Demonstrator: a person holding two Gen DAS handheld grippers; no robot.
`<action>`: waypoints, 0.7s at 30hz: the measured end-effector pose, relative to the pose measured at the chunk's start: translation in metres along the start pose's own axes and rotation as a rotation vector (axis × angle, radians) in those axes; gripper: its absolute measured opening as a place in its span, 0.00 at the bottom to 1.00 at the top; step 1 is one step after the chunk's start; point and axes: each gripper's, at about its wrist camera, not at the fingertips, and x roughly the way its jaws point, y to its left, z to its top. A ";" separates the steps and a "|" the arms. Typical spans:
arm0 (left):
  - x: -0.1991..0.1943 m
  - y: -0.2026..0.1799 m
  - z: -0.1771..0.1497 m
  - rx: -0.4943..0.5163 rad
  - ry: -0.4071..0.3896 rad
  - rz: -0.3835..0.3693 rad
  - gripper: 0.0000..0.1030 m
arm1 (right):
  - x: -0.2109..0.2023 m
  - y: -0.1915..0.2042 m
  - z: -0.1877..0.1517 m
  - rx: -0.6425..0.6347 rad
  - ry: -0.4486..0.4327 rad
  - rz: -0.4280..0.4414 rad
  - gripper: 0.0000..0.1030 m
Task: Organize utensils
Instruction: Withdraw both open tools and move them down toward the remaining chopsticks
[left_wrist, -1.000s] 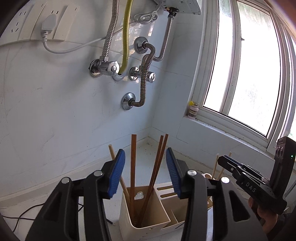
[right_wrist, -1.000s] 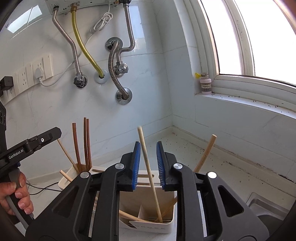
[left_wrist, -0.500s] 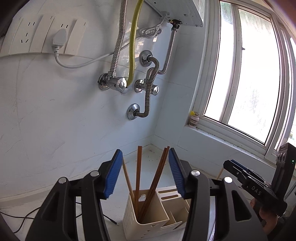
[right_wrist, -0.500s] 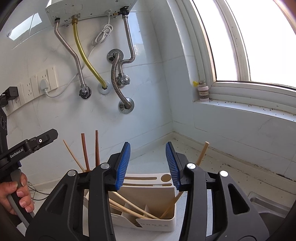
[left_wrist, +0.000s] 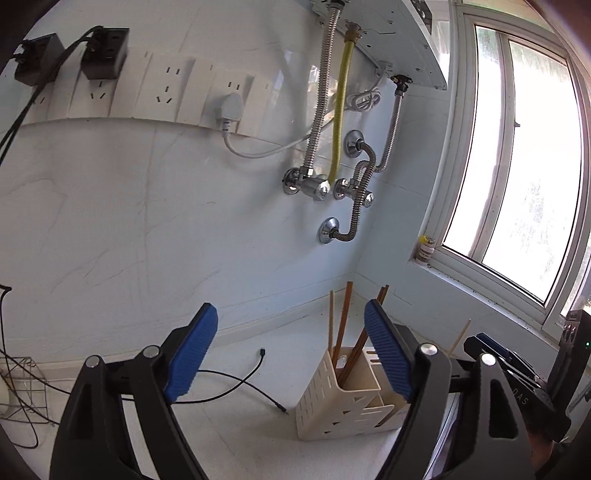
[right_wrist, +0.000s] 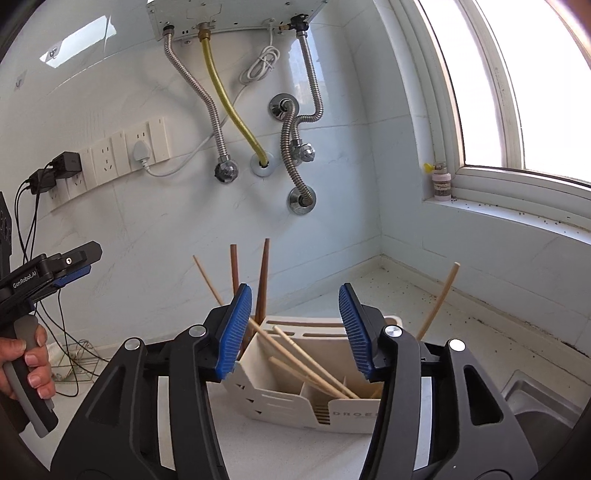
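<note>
Both grippers are seen empty, their jaws opening with nothing between the pads. The step in hand is judged to be a release and withdrawal, and it is best done by lifting each gripper straight away so that no chopstick is caught or tipped out. The left gripper (left_wrist: 291, 350) is spread wide at lower centre of the left view; the holder (left_wrist: 343, 398) stands on the counter (left_wrist: 240, 424) at lower right, partly behind the right-hand finger, with dark chopsticks (left_wrist: 345, 325) upright in its rear slot. In the right view the right gripper (right_wrist: 295, 328) frames the holder (right_wrist: 295, 398) at lower centre, where pale chopsticks (right_wrist: 306, 363) lie slanted inside, apart from the pads.
</note>
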 end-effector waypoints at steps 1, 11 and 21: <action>-0.006 0.007 -0.003 -0.008 0.017 0.017 0.81 | 0.000 0.005 -0.004 -0.003 0.015 0.012 0.47; -0.052 0.064 -0.074 -0.109 0.307 0.184 0.87 | -0.008 0.048 -0.048 -0.006 0.127 0.073 0.61; -0.044 0.085 -0.172 -0.143 0.641 0.254 0.87 | -0.008 0.060 -0.077 0.034 0.237 0.107 0.64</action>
